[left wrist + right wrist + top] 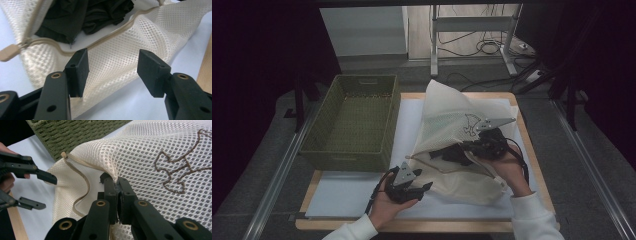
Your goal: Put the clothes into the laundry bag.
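A cream mesh laundry bag (pixel 447 117) with a brown embroidered motif (pixel 180 170) lies on the white mat, its zipper mouth open. Dark clothing (pixel 95 12) is bunched inside the opening. My right gripper (pixel 117 182) is shut on the upper edge of the bag's mouth and holds it lifted; in the high view it (pixel 472 147) sits at the bag's middle. My left gripper (pixel 112 67) is open just in front of the bag's lower flap, with mesh behind the jaws and nothing pressed between them. The tan zipper pull (pixel 8 52) lies to its left.
A green woven basket (pixel 347 150) stands at the left of the table with nothing in it, close to the bag's mouth. A white mat (pixel 352 195) covers the wooden table (pixel 528 145). The table's front edge is near both hands.
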`<state>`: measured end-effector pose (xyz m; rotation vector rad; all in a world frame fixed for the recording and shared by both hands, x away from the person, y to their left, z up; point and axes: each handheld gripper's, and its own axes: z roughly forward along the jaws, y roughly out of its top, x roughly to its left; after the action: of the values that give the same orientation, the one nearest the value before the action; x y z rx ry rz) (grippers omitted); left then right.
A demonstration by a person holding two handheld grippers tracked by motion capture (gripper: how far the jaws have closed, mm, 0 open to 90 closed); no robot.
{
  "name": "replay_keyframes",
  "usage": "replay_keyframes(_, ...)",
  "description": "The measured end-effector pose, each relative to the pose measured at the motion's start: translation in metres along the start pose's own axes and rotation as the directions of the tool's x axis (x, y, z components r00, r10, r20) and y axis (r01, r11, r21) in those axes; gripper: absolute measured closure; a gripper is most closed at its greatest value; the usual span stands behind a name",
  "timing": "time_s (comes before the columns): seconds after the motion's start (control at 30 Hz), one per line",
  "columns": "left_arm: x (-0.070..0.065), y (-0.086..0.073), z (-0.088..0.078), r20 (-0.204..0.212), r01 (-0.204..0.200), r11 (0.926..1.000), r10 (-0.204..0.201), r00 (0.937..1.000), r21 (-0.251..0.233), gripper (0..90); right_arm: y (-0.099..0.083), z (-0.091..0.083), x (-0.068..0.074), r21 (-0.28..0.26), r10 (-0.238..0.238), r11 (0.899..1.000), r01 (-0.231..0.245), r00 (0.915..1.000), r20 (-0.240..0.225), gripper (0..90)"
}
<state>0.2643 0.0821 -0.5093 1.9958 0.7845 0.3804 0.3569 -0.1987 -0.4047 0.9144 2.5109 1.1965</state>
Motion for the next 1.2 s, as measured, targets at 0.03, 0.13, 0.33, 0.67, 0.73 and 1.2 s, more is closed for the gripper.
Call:
replay_keyframes(0.03, 0.001, 0.000, -0.001, -0.001, 0.010, 0.9999, -0.010, 0.9999, -0.001, 42.0, 0.000, 0.000, 0.000, 0.001, 0.001, 1.000, -0.001, 1.0000, 0.000, 87.0)
replay_keyframes(0.13, 0.005, -0.001, -0.002, 0.002, 0.028, 0.9996, -0.028, 0.9996, -0.001, 41.1, -0.001, 0.001, 0.001, 0.005, -0.005, 1.000, 0.005, 1.0000, -0.002, 87.0)
replay_keyframes(0.33, 0.009, -0.003, -0.003, 0.003, 0.049, 0.9987, -0.049, 0.9988, 0.011, 39.7, -0.004, 0.006, 0.003, 0.023, -0.009, 1.000, 0.010, 0.9999, -0.005, 86.8)
replay_keyframes(0.67, 0.014, -0.010, -0.008, -0.014, 0.059, 0.9978, -0.059, 0.9982, 0.030, 38.5, -0.009, 0.013, 0.007, 0.050, -0.021, 0.999, 0.021, 0.9997, -0.008, 86.9)
replay_keyframes(0.73, 0.016, -0.011, -0.010, -0.018, 0.063, 0.9975, -0.062, 0.9979, 0.032, 38.3, -0.011, 0.016, 0.008, 0.060, -0.024, 0.998, 0.025, 0.9997, -0.011, 86.8)
replay_keyframes(1.2, 0.025, -0.024, -0.021, -0.019, 0.087, 0.9944, -0.086, 0.9961, 0.059, 37.4, -0.025, 0.038, 0.018, 0.142, -0.056, 0.988, 0.060, 0.9980, -0.030, 87.0)
